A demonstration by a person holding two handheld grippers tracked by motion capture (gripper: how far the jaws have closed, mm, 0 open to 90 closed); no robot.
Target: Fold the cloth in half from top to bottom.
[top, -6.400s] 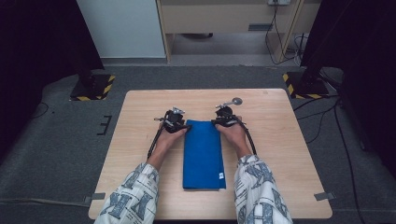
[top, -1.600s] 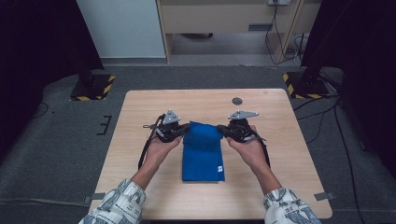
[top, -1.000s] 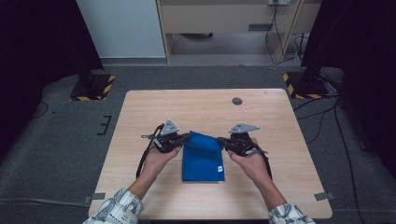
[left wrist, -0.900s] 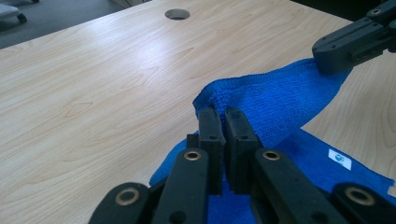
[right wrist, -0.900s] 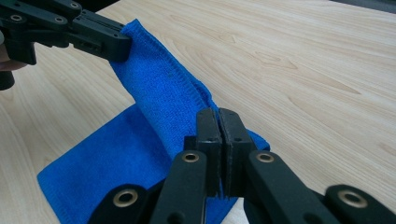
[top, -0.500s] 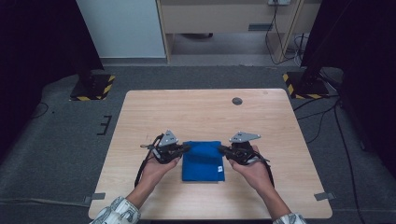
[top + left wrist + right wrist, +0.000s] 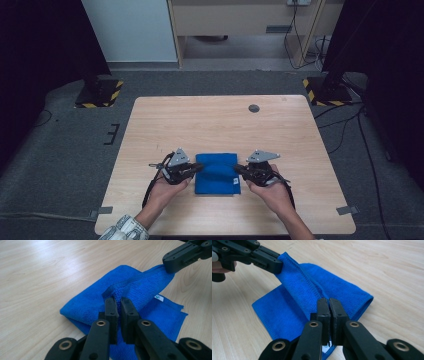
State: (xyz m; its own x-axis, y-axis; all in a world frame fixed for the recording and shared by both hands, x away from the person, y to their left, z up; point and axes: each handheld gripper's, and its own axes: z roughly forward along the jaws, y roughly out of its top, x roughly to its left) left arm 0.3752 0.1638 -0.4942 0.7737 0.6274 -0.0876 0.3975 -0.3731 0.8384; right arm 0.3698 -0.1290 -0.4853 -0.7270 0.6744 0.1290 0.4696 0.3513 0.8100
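A blue cloth [image 7: 217,172] lies folded over on the wooden table [image 7: 200,120], near the front edge. My left gripper [image 7: 199,168] is at the cloth's left side, shut on a corner of the upper layer [image 7: 118,301]. My right gripper [image 7: 236,169] is at the right side, shut on the other corner [image 7: 329,301]. The edge held between them is stretched a little above the lower layer. A small white label [image 7: 158,297] shows on the lower layer. In the left gripper view, the right gripper's jaws [image 7: 172,265] pinch the far corner. In the right gripper view, the left gripper [image 7: 274,265] pinches the opposite corner.
A small dark round grommet [image 7: 254,108] sits in the tabletop at the back right. Black stands with yellow-and-black striped bases [image 7: 100,95] [image 7: 327,92] are on the floor beside the table's back corners. A cable trails from each gripper toward the person.
Both hands have drawn toward the table's near edge and sunk, carrying the cloth's far edge over the rest. The cloth now looks about half as long.
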